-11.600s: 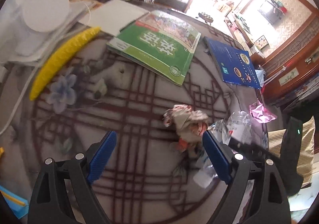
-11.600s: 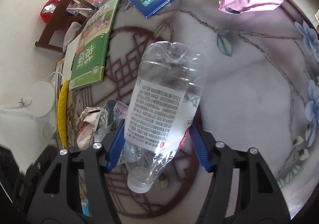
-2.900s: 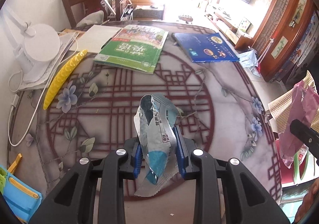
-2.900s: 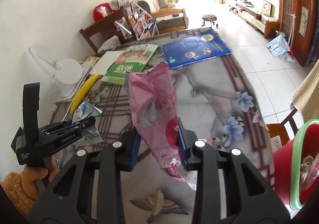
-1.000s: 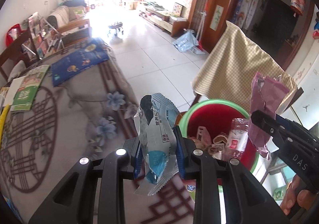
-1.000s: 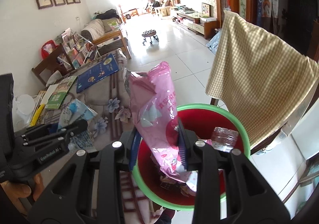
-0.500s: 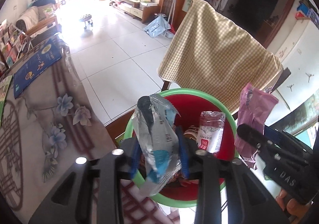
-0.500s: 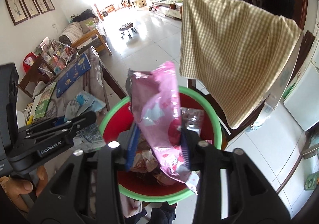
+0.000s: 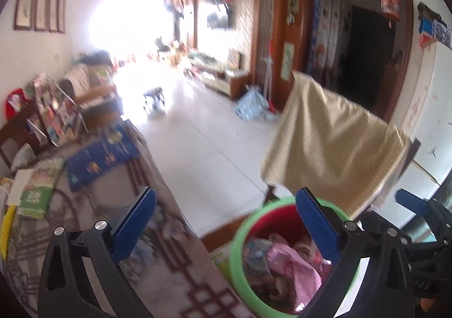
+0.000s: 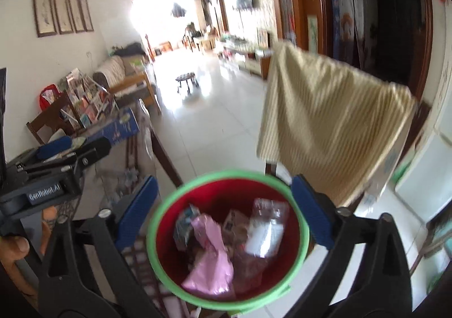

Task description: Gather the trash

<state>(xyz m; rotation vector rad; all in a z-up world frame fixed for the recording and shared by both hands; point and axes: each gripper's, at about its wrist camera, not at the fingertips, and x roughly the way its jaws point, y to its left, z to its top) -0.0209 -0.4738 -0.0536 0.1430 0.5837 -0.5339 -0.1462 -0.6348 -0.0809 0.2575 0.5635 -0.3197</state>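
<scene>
Left gripper [image 9: 223, 222]: I am holding it with its jaws spread wide and nothing between them; they have just been opening, and the silver-blue wrapper [image 10: 183, 226] is lying down in the bin.
Right gripper [image 10: 223, 210]: I am holding it released too, its jaws having just been opening; the pink bag [image 10: 210, 255] is resting inside the bin, with nothing between the blue pads [image 10: 138, 210].
Bin [image 10: 158, 222]: I am looking into a red bucket with a green rim, standing on the floor just beside the table [image 9: 180, 284], below both grippers.
Trash inside: I am seeing the pink bag, the wrapper and a clear plastic bottle [image 10: 265, 226] piled together; all appear below the rim.
Table: I am seeing a green book [image 9: 36, 190] and a blue book [image 9: 101, 157] lying on it; blur hides any small litter.
Step in hand: I am judging this as the release over the bin, apparently done.
Doing it well: I am planning to keep both jaws wide while lifting clear, so no pad snags a bag.
Risk: I am watching the yellow checked cloth [image 10: 330, 123] draped over a chair close behind the bin.
</scene>
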